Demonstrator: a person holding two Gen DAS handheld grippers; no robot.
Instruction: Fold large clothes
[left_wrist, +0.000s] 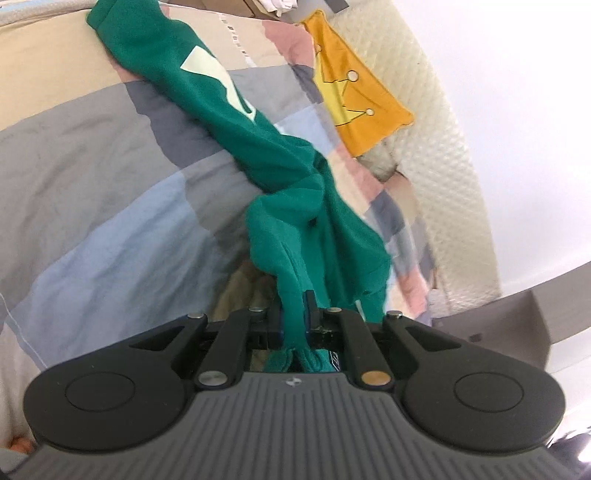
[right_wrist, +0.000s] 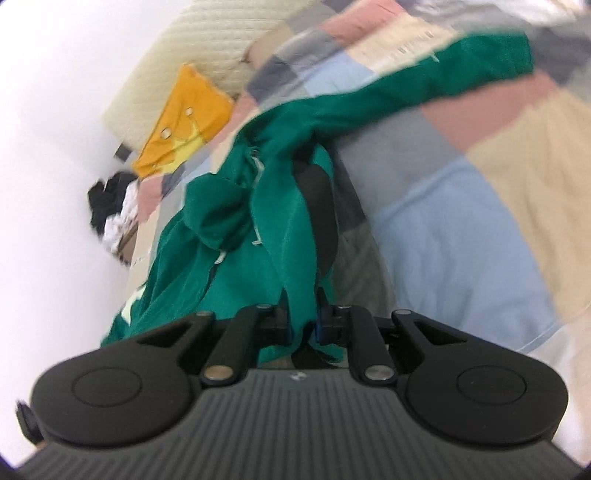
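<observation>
Bunched green cloth filled the left claw, which was clamped on a gathered edge of the green garment; the right claw was likewise clamped on another bunch of it. From both grips the garment trailed, twisted and rope-like, onto the patchwork bed near an orange cushion. Judged from this, the step was lifting and untangling; next, the 2 claws should draw apart to spread it flat.

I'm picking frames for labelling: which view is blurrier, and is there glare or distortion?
Right wrist: motion blur smears the green garment and quilt; wall washed out. Left wrist: sharper, mild blur at right; fisheye bends the headboard.
</observation>
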